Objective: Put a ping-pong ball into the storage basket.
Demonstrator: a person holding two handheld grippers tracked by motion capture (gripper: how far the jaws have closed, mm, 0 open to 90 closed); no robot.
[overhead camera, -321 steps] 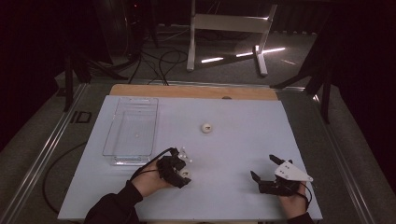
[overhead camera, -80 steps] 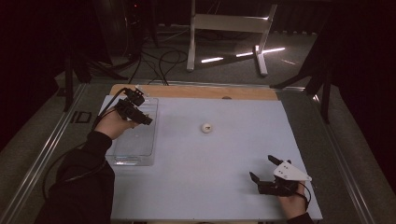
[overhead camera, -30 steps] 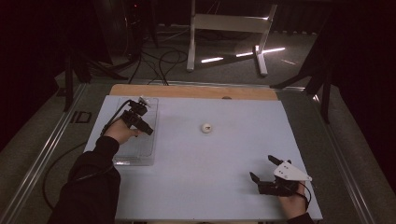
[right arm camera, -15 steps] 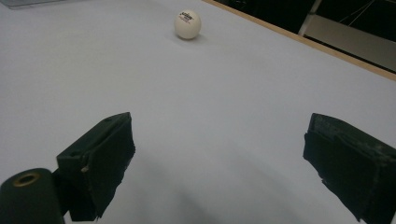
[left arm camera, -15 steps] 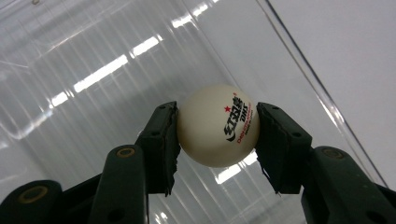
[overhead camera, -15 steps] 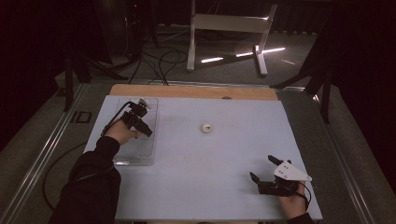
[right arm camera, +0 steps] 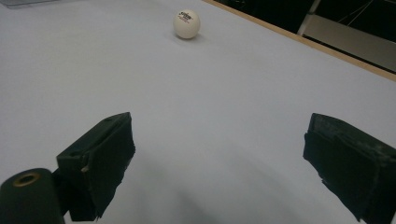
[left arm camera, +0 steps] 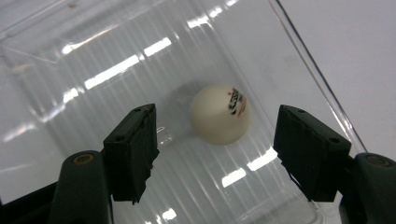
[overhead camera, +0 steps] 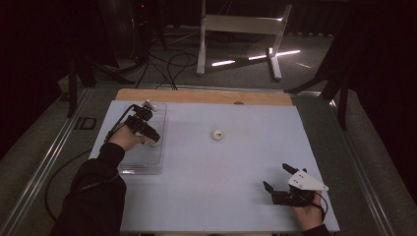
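Right gripper (overhead camera: 276,178), near edge of the white table sheet (overhead camera: 236,162) at about five o'clock: black two-jaw tool with a grey three-cornered plate, resting low, jaws spread wide with nothing between them. Second white ping-pong ball (overhead camera: 217,134), near the sheet's centre: loose, well apart from both grippers, standing at about twelve o'clock in the right gripper view (right arm camera: 187,24); dark print on top, too small to read. Left gripper (overhead camera: 153,139), at about nine o'clock: held over the clear rectangular plastic tray (overhead camera: 142,164); its jaws have just been opening and stand apart. First white ping-pong ball (left arm camera: 220,114): lying on the tray floor between the parted jaws, touching neither pad, close to the tray's long clear wall. Handling, by judgement: hollow, very light, stiff, smooth and prone to roll or squirt from a pinch; best taken across its widest girth with gentle pressure. Marking: small black-and-red stamped logo, lettering blurred and unreadable.
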